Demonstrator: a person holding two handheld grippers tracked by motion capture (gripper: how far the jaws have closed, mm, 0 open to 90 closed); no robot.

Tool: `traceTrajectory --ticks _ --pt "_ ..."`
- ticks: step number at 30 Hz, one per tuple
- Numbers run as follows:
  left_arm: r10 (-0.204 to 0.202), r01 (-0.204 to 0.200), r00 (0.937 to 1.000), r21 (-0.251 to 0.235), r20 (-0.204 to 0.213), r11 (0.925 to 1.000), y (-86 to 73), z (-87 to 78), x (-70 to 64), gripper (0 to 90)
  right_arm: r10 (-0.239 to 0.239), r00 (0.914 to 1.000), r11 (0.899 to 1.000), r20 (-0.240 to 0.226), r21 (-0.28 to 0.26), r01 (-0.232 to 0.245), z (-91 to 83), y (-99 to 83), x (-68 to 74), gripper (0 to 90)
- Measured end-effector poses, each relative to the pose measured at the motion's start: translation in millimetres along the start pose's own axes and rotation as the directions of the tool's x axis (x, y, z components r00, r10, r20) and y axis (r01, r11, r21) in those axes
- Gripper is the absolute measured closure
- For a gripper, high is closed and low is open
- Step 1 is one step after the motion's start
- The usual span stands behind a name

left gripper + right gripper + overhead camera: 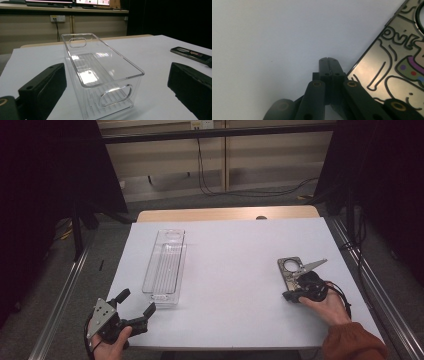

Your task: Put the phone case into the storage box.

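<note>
Worktop [235, 270]: white sheet lying over a pale wooden top, whose far edge is showing beyond the sheet.

Clear plastic bin [166, 266]: long, narrow, transparent, with ribbed floor and oval handle cut-outs at both ends; sitting upright and empty on the left half of the worktop, its length running away from the person; near end lying just ahead of the left gripper.

Phone case [291, 270]: flat, metallic-looking, with a round camera opening and cartoon line drawing; lying on the right half of the worktop, well apart from the bin.

Left gripper [134, 306]: being held at the near left corner of the worktop; fingers [42, 87] standing wide apart, holding nothing, framing the bin's near end in the left gripper view without touching it.

Right gripper [296, 291]: being held low over the worktop at the near end of the phone case; fingers [328, 67] pressing together, nothing between them; their tips lying just beside the case's edge; contact cannot be told.
</note>
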State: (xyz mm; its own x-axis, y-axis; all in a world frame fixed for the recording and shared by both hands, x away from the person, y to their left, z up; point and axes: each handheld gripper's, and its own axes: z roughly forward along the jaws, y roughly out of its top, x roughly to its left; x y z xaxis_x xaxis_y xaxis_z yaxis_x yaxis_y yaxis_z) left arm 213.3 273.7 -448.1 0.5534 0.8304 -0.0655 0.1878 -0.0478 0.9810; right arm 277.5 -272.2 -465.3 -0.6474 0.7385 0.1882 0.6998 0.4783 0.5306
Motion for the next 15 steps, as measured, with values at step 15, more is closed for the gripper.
traceTrajectory --ticks 15 --pt "-0.002 0.002 0.9999 0.0 0.011 1.0 0.0 -0.1 0.5 2.2 0.017 0.9998 0.996 0.007 -0.088 -0.016 -5.2 -10.0 -7.8 81.9"
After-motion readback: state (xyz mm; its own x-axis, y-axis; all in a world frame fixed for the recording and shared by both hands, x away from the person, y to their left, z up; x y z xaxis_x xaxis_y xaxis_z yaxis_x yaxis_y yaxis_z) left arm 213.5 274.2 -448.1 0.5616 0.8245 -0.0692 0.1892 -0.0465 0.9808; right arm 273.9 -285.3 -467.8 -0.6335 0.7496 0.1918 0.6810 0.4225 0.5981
